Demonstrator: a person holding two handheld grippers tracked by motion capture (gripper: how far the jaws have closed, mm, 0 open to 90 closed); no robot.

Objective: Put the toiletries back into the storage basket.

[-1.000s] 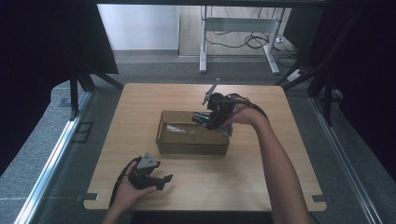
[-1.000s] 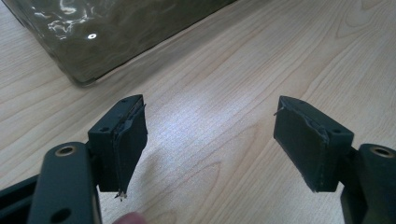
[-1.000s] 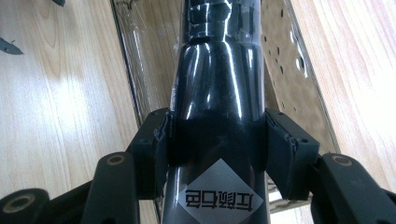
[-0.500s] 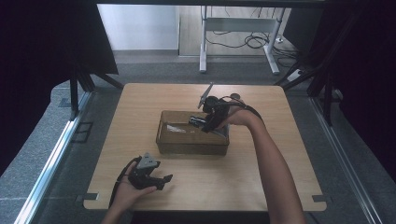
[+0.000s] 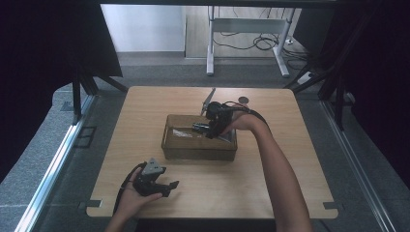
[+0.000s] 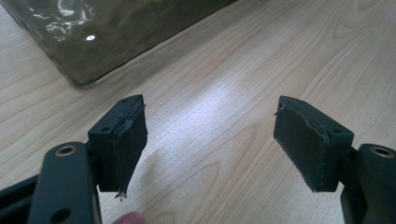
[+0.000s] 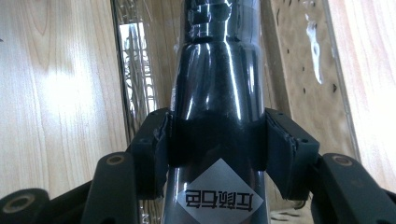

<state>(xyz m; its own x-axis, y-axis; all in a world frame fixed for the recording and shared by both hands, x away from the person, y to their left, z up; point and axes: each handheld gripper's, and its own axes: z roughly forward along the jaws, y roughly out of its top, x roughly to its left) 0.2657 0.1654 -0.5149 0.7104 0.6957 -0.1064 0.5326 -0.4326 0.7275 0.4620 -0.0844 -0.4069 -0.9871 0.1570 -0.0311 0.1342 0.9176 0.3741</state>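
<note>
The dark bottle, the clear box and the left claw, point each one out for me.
dark bottle (image 7: pixel 217 84), right gripper view, on its glossy body above the jaws.
clear box (image 5: pixel 198 150), high view, on its near wall.
left claw (image 6: pixel 210 144), left gripper view, midway between its open jaws.

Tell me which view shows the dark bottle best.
The right gripper view: the dark bottle sits up close, clamped in the right gripper, its label legible. In the high view it's a small dark shape over the clear box.

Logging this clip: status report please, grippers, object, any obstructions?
Right gripper shut on dark glossy bottle, over clear tray. Left gripper open, idle above table. No obstruction visible.
</note>
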